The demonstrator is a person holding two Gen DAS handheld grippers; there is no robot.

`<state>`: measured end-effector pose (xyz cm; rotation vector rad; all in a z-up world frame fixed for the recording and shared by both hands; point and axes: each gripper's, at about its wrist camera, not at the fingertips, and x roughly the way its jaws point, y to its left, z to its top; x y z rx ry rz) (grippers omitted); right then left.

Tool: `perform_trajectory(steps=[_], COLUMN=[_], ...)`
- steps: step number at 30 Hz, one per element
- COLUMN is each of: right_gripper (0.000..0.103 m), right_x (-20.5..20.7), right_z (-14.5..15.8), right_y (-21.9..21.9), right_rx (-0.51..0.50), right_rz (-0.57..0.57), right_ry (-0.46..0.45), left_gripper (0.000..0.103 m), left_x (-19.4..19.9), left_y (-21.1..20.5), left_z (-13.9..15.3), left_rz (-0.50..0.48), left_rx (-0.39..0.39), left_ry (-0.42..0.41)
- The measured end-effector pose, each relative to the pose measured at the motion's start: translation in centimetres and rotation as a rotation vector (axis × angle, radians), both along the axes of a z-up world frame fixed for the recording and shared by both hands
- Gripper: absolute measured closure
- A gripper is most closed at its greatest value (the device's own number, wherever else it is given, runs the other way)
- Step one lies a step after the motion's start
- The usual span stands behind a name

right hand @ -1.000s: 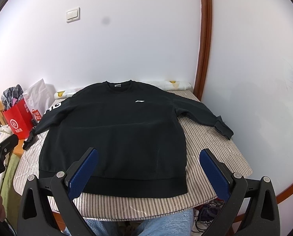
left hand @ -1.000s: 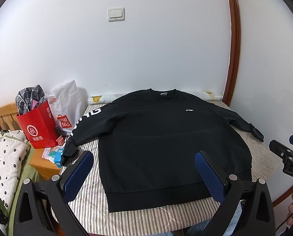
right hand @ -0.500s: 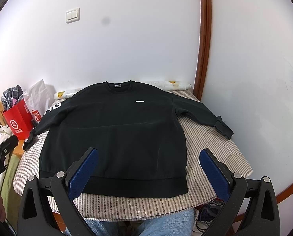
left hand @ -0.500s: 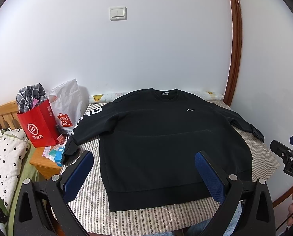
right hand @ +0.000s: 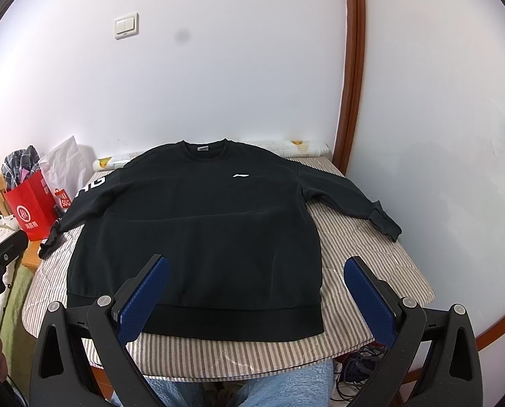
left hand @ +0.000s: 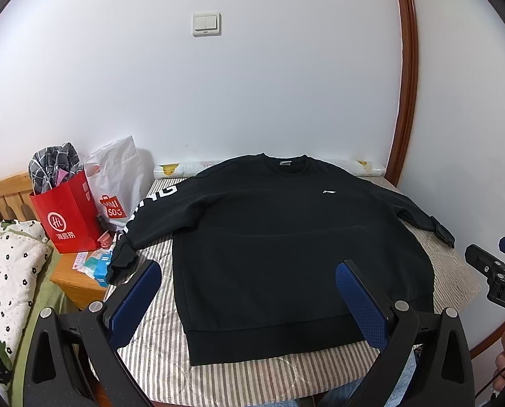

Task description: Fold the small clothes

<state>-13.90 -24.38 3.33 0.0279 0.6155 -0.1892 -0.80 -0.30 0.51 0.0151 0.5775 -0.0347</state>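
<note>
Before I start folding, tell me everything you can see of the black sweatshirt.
The sweatshirt is black, thick and soft-looking, with a ribbed hem, ribbed cuffs and a crew neck showing a small grey label. A small white logo sits on the chest; large white letters run down one sleeve. It lies flat, front up and unfolded on the striped cover, collar toward the wall, hem toward the camera, both sleeves spread outward. One cuff hangs over the edge near the red bag. Nothing grips it.

Striped bench (right hand: pixel 354 257) with a black sweatshirt (right hand: pixel 198 230) spread flat on it.

The sweatshirt lies just ahead of the right gripper (right hand: pixel 256 295), hem nearest, collar farthest, sleeves angled outward; a patterned roll (right hand: pixel 286 147) lies along the far edge.
</note>
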Motion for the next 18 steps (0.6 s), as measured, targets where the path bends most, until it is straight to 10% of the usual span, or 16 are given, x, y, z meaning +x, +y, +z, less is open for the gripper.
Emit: perform_trajectory(steps=[18], right_gripper=[0.002], right_x=[0.5], right_z=[-0.7], right_y=[0.4], right_rx=[0.013], right_rz=[0.014], right_ry=[-0.016], left_gripper=[0.000], left_x=[2.0], left_y=[1.0], left_z=[-1.7], left_rz=[0.000], left_rx=[0.023], left_ry=[0.018])
